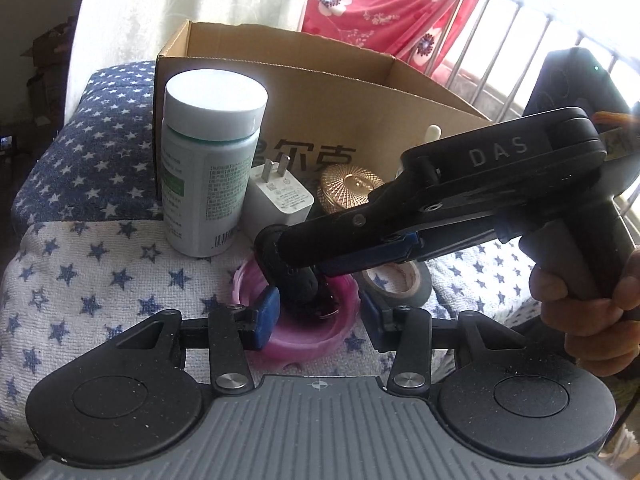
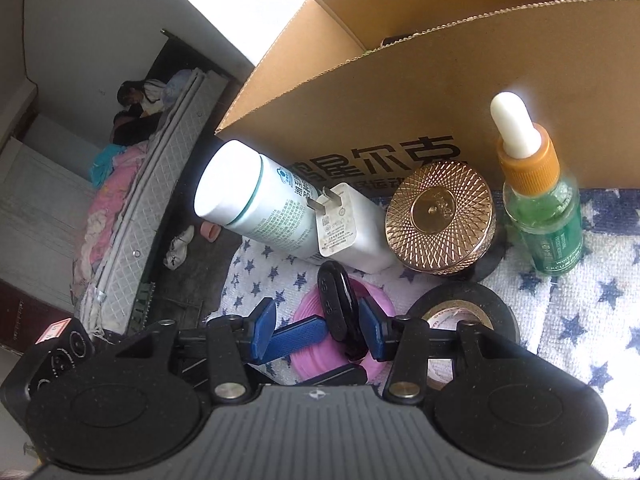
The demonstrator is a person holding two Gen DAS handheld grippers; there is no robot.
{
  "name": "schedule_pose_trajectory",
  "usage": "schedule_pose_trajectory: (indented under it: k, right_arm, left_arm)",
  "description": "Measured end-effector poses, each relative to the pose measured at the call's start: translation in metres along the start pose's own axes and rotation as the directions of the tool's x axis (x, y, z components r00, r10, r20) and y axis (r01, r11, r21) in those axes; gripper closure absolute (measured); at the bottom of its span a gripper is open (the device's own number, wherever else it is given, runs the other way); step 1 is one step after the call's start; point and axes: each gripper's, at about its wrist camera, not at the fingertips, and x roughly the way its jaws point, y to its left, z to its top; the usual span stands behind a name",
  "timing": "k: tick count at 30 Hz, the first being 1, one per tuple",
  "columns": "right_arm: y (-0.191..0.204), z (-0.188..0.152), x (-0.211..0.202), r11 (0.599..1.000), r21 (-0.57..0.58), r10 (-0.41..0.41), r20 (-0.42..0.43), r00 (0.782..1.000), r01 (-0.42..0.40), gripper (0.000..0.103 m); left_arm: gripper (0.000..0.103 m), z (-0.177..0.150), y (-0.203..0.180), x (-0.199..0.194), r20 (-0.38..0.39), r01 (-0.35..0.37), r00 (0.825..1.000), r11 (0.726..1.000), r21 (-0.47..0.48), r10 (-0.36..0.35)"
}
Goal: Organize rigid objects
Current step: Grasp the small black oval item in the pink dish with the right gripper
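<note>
the left gripper (image 1: 316, 316) has its blue pads (image 1: 266, 318) set on either side of a pink ring-shaped dish (image 1: 308, 334), and the pads look pressed to its rim, so it grips the dish. inside that dish, just ahead of the left jaws, stands a small black oval object (image 2: 338, 304). the right gripper (image 2: 318, 328) reaches in from the right of the left jaws; one of its pads touches the black object while the other stands clear of it on the far side, so the jaws stand open around it and do not yet clamp it.

just right of both sets of jaws lies a roll of black tape (image 2: 466, 312) flat on the star-print cloth (image 1: 100, 280). ahead of the jaws sit a white charger plug (image 1: 278, 200) and a gold patterned lid (image 2: 440, 216). further left stands a white pill bottle (image 1: 208, 168), upright. right of the gold lid stands a green dropper bottle (image 2: 540, 208). behind all of these is an open cardboard box (image 1: 320, 92). a hand (image 1: 600, 304) holds the right gripper's handle.
</note>
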Motion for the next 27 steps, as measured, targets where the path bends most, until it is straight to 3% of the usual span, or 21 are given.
schedule_pose_trajectory:
  k: [3, 11, 15, 18, 27]
  right_arm:
    - [0.0, -0.003, -0.002, 0.998, 0.022, 0.064, -0.019, 0.998, -0.063, 0.061]
    - [0.006, -0.004, 0.007, 0.997, -0.029, -0.069, -0.019, 0.997, 0.068, 0.063]
    - [0.009, -0.007, 0.01, 0.992, -0.044, -0.118, -0.012, 0.993, 0.118, 0.073]
    - [0.006, -0.009, 0.01, 0.991, -0.038, -0.131, -0.005, 0.991, 0.13, 0.082]
    - [0.02, -0.016, 0.001, 0.987, -0.059, -0.149, 0.04, 0.988, 0.151, 0.084]
  left_arm:
    - [0.059, -0.002, 0.006, -0.001, -0.008, 0.027, 1.0, 0.999, -0.026, -0.028]
    - [0.064, -0.004, 0.002, -0.007, 0.003, 0.028, 1.0, 0.999, -0.039, -0.028]
    - [0.064, -0.008, -0.003, -0.008, 0.014, 0.013, 1.0, 1.0, -0.028, -0.012]
    - [0.065, -0.01, -0.004, -0.009, 0.025, 0.008, 1.0, 1.0, -0.029, -0.007]
    - [0.069, -0.007, -0.002, -0.021, 0.069, 0.021, 0.997, 0.999, -0.033, -0.019]
